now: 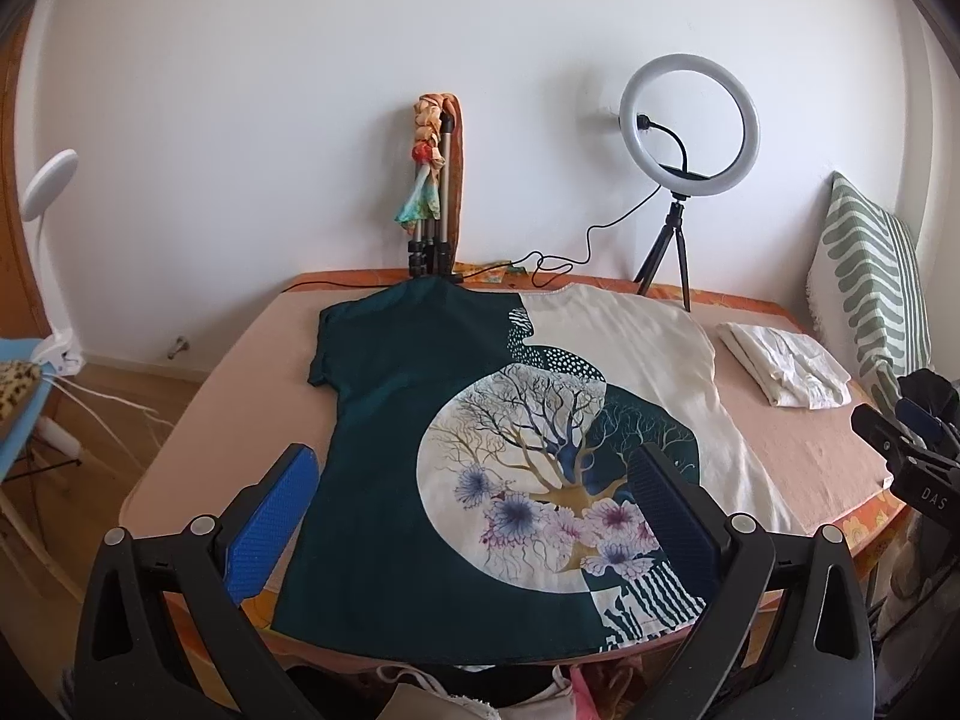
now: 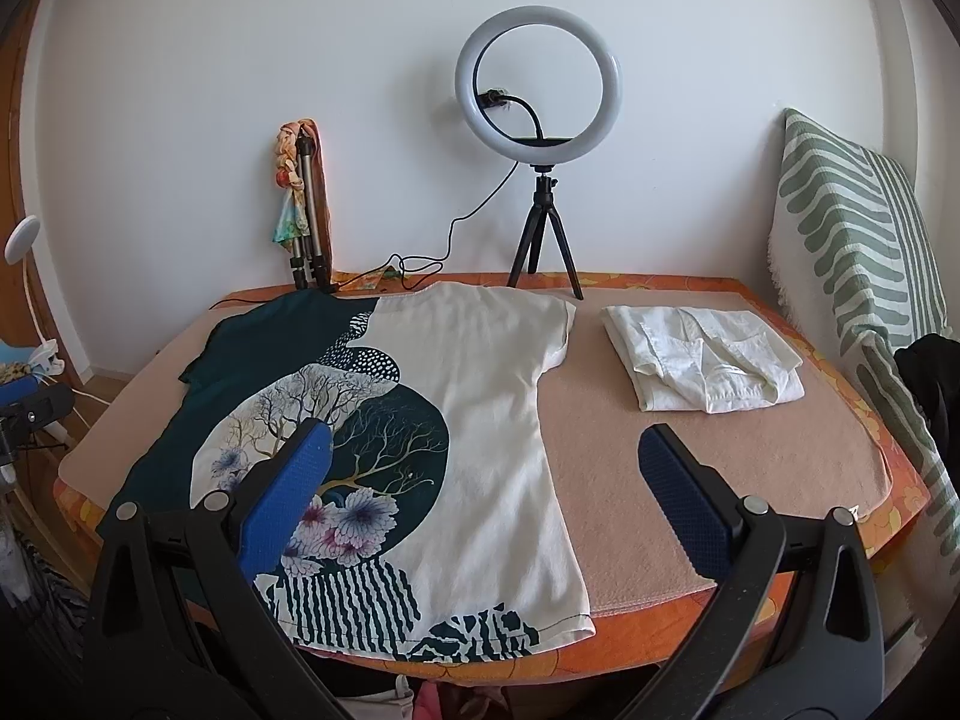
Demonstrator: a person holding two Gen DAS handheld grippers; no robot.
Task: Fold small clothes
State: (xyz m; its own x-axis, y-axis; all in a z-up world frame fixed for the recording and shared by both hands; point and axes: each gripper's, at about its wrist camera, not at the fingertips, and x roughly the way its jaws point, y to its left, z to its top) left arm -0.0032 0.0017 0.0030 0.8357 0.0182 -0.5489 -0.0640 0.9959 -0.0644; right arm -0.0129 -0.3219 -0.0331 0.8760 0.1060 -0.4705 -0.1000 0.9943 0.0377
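both hand-held grippers agape | t-shirt flat, teal-cream, tree print

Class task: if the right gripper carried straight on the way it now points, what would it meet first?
Probably the T-shirt, around its cream right half, or the blanket just beside it; depth is unclear. The right gripper is open and holds nothing.

— Where are we?
— In a home, a lived-in room. We see a white wall, a wood floor, and a striped cushion leaning at the side.
— And the worktop?
— Blanket-covered, over an orange flowered cloth. We also see a ring light and folded tripod at the back.
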